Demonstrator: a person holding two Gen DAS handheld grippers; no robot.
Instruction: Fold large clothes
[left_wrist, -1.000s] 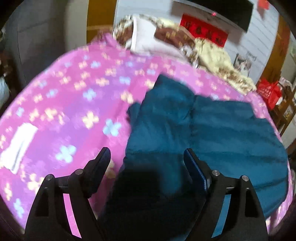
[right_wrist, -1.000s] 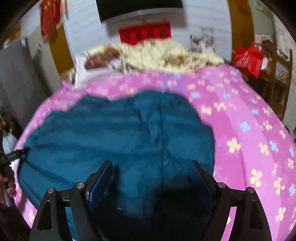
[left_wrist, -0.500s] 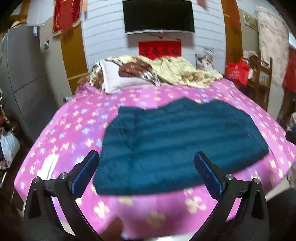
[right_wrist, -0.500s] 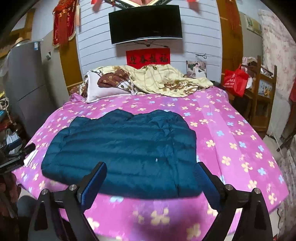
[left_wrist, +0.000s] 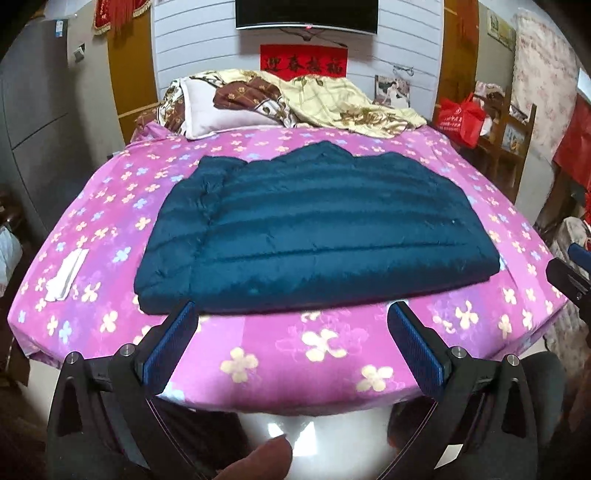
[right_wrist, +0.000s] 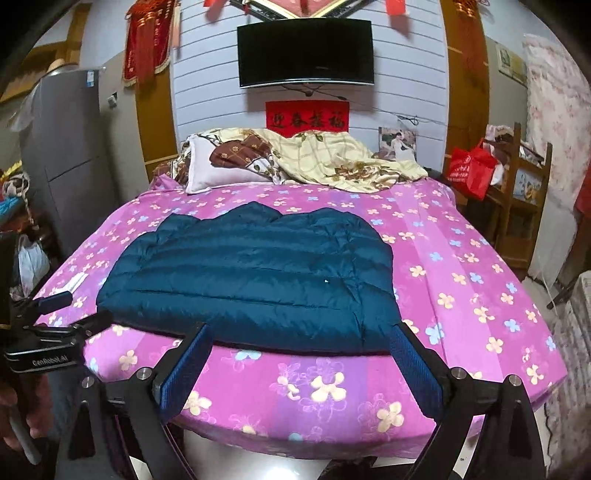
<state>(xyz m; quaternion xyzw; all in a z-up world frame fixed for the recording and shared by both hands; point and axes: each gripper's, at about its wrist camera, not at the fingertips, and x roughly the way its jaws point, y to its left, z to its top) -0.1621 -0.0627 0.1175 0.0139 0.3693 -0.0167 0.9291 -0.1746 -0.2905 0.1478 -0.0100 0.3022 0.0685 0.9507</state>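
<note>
A dark teal quilted jacket (left_wrist: 314, 229) lies folded flat on the pink flowered bed (left_wrist: 295, 354); it also shows in the right wrist view (right_wrist: 255, 284). My left gripper (left_wrist: 291, 314) is open and empty, held off the bed's front edge, just short of the jacket's near hem. My right gripper (right_wrist: 299, 336) is open and empty, also back from the bed, below the jacket's near edge. The left gripper also shows at the left edge of the right wrist view (right_wrist: 55, 314).
A pillow (left_wrist: 221, 114) and a yellow quilt (left_wrist: 351, 107) lie at the head of the bed. A white cloth (left_wrist: 66, 273) lies on the bed's left side. A red bag (left_wrist: 460, 118) and wooden shelf (right_wrist: 524, 206) stand right; a grey cabinet (right_wrist: 66, 166) stands left.
Both grippers have pulled back and up from right over the jacket to beyond the bed's front edge. The jacket lies still on the bed.
</note>
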